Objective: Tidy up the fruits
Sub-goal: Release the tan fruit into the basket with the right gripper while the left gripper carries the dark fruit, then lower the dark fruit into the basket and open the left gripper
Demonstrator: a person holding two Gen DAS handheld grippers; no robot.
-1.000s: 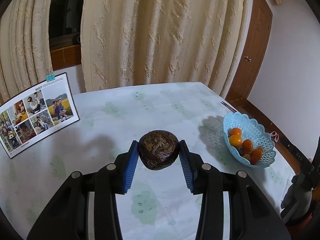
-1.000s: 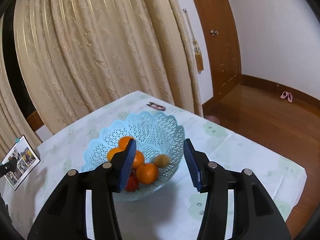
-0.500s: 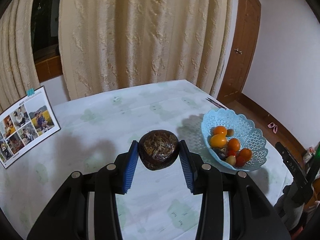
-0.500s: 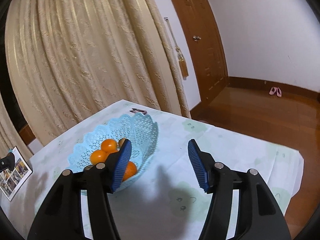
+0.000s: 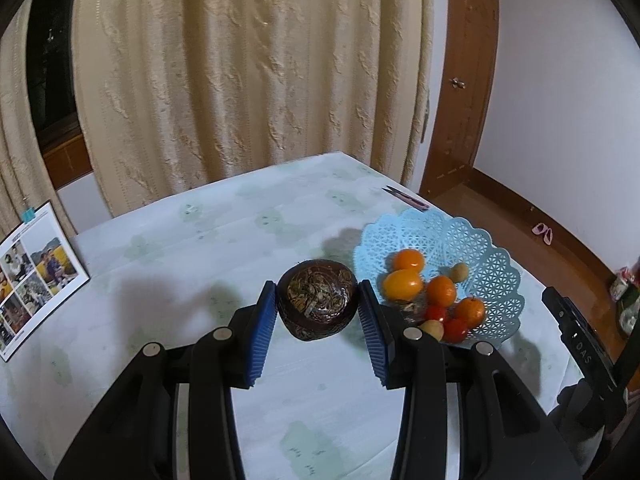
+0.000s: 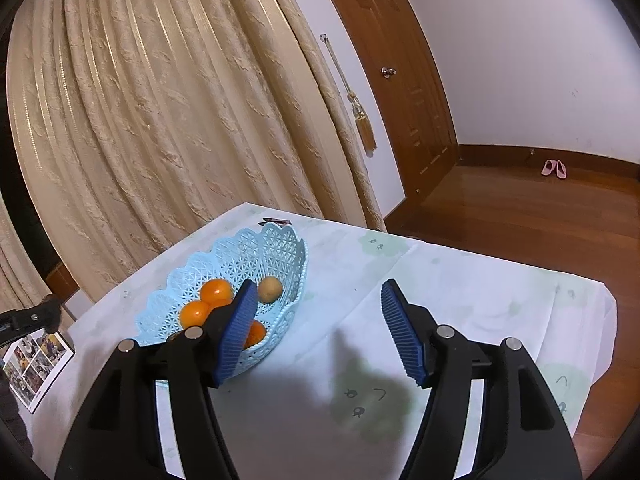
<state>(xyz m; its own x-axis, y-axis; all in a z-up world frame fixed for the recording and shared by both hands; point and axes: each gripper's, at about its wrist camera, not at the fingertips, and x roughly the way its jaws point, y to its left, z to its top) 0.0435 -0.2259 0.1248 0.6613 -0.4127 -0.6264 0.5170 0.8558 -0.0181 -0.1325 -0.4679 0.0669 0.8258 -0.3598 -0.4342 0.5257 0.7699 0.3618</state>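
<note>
Many fruits [image 5: 440, 290] in blue basket [image 5: 496, 268] | left hand-held gripper [image 5: 318, 322] squeezing dark round fruit [image 5: 317, 304], not in yet | right hand-held gripper [image 6: 316, 332] empty, just opening

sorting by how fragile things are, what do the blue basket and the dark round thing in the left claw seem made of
Blue basket: likely moulded plastic, matte, with an even lattice of holes and a scalloped rim.
Dark round thing: unclear, perhaps a dried fruit shell; glossy brown skin, fibrous tan top.

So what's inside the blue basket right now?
The basket holds several orange fruits, two small red ones and two pale yellowish ones. The left gripper's finger covers its near edge, so anything there is hidden.
</note>
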